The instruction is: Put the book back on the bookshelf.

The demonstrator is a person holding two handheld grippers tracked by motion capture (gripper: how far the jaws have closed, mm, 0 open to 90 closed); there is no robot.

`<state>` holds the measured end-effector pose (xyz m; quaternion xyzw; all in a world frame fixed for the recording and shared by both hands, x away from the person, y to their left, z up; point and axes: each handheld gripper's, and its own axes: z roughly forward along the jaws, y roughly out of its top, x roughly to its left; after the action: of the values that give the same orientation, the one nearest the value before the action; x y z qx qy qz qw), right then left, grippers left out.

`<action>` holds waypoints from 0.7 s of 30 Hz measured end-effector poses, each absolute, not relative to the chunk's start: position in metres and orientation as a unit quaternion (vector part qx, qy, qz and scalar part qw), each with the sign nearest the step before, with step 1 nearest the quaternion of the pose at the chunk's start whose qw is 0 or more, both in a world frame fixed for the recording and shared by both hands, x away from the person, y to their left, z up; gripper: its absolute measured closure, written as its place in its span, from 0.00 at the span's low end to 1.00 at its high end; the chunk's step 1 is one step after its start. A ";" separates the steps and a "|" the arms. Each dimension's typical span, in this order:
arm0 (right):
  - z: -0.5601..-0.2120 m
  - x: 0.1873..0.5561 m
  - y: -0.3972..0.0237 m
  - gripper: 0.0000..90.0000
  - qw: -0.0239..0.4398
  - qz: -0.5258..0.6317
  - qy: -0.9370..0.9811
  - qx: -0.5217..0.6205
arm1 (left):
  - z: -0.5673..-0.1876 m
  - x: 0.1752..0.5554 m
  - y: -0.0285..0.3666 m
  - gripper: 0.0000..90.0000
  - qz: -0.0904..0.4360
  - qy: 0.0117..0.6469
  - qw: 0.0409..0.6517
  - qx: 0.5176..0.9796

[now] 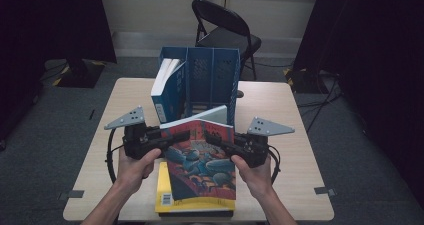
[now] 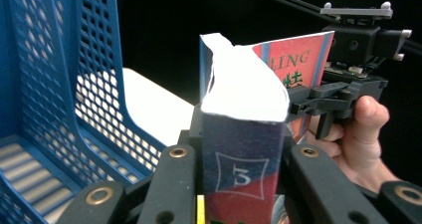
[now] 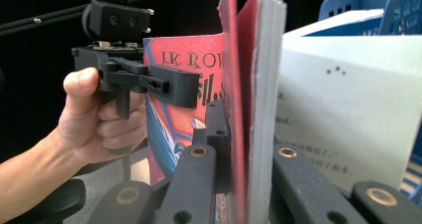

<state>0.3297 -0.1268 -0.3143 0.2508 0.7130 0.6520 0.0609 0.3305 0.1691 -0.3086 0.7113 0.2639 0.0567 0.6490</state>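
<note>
The left gripper (image 1: 176, 136) has its jaws clamped on the spine edge of the red book (image 1: 202, 157), the black fingers (image 2: 171, 184) pressing both faces with no gap left; the right gripper (image 1: 216, 138) grips the opposite, page edge of the same book just as tightly, its pads flat against cover and page block; the book hangs between the two, tilted with its top edge toward twelve o'clock, raised above the yellow book (image 1: 192, 202) that lies flat at six o'clock on the table (image 1: 295, 135).

Writing: the spine in the left gripper view carries a "3" inside a square frame (image 2: 238, 175), and the cover above it ends in the letters "LING"; the right gripper view reads "J.K. ROW" across the top of the cover, with what looks like Chinese characters beneath, too cut off to read; a barcode sits at the yellow book's near left corner.

At twelve o'clock of the held book stands the blue file rack (image 1: 212, 77), with a blue-and-white book (image 1: 167, 92) leaning in its leftmost slot; a pale open cover or page (image 3: 348, 104) stands just behind the red book.
</note>
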 end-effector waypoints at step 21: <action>-0.324 0.322 -0.151 0.69 0.114 0.631 0.720 0.266 | -0.317 0.312 0.176 0.80 0.069 0.230 0.642 0.728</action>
<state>0.3223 -0.1512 -0.3242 0.2662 0.7198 0.6309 0.1136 0.3121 0.1762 -0.3166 0.7278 0.2299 0.0690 0.6425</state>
